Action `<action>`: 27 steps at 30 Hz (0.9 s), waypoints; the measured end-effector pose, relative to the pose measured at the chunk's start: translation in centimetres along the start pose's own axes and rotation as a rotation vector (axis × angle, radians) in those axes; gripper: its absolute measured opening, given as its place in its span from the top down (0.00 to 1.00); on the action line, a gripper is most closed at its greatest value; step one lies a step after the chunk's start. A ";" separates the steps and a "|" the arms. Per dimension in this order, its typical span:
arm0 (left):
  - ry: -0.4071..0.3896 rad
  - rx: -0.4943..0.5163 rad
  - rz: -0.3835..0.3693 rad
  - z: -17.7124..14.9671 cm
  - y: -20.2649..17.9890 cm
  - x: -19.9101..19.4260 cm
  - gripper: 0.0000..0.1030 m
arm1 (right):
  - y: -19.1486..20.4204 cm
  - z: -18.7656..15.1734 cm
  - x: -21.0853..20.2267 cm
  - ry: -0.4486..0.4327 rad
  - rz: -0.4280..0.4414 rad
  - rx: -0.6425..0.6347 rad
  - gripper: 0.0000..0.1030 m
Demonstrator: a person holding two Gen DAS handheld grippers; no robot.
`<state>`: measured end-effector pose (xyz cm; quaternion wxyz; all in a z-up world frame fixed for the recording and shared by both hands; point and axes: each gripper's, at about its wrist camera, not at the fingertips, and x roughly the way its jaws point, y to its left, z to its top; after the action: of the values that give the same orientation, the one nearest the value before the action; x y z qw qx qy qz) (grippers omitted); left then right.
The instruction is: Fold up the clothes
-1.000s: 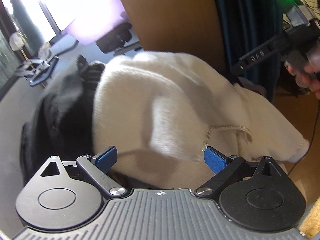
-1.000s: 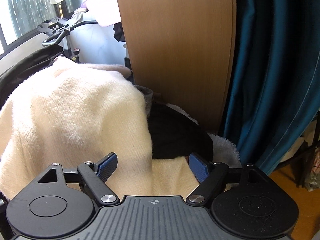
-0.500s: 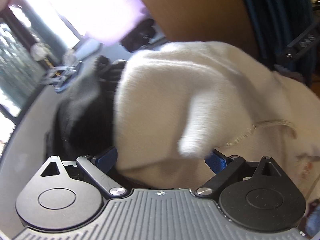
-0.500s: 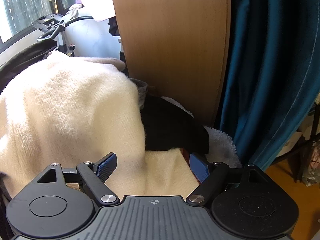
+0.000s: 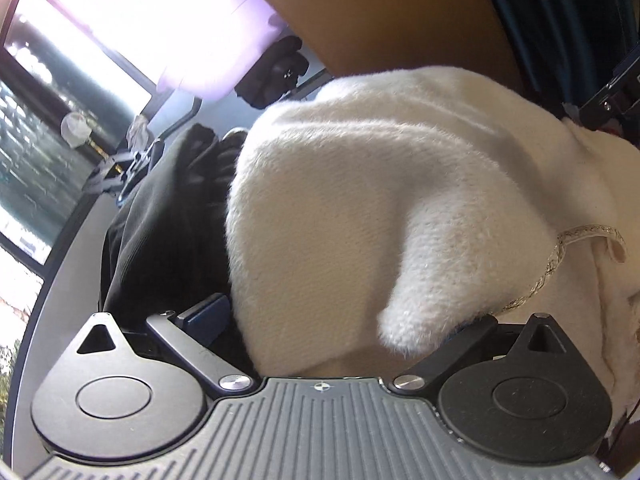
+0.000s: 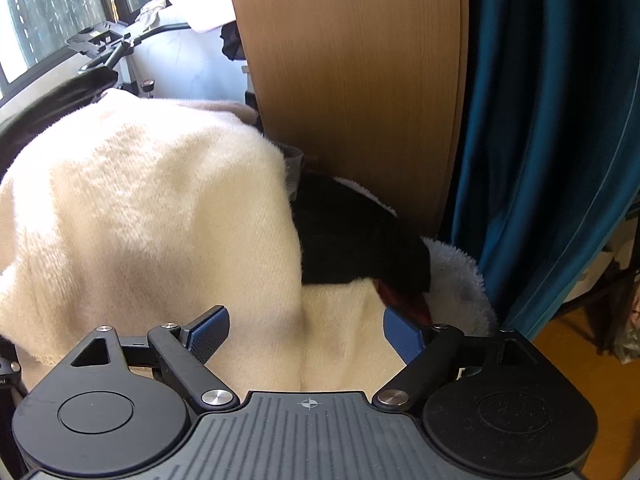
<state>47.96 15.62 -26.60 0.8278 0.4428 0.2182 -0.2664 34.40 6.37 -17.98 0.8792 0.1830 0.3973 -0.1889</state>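
Cream fleece, a thick sweater (image 5: 360, 208), lies heaped over a black garment (image 5: 160, 232) in front of a wood panel (image 6: 348, 60), with a teal curtain (image 6: 540, 120) to the right. Nothing looks folded yet; the sweater is bunched and lumpy, so by my reading the task is at its start, with all folds left to do. The left gripper (image 5: 336, 320) has its jaws spread wide, a fold of sweater lying loose between them. The right gripper (image 6: 306, 330) is also spread, straddling cream cloth without pinching it. 2 garments at least wait in the pile.
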 end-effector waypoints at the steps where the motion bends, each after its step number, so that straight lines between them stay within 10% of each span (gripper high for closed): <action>1: -0.006 -0.012 -0.012 0.2 0.3 -0.1 0.11 | 0.0 -0.2 0.2 0.004 0.000 -0.006 0.20; 4: -0.039 -0.149 -0.096 1.1 2.8 -1.0 0.77 | 0.0 -1.1 0.6 0.019 0.004 -0.018 0.20; 5: -0.052 -0.212 -0.131 1.4 3.9 -1.3 0.83 | 0.0 -1.6 0.8 0.030 0.004 -0.022 0.20; 18: -0.211 -0.416 -0.243 3.9 8.0 -5.7 0.85 | 4.7 -6.4 5.5 0.121 0.055 -0.201 0.06; 23: -0.239 -0.467 -0.253 3.4 9.1 -6.8 0.86 | 4.3 -4.3 5.4 0.030 0.033 -0.155 0.29; 27: -0.224 -0.484 -0.256 4.2 9.4 -6.8 0.86 | 4.2 -2.7 4.7 -0.006 0.077 -0.124 0.69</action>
<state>49.26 18.11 -14.53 0.8879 0.1693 0.2368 -0.3563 37.60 10.38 -22.52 0.8968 0.1426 0.3981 -0.1303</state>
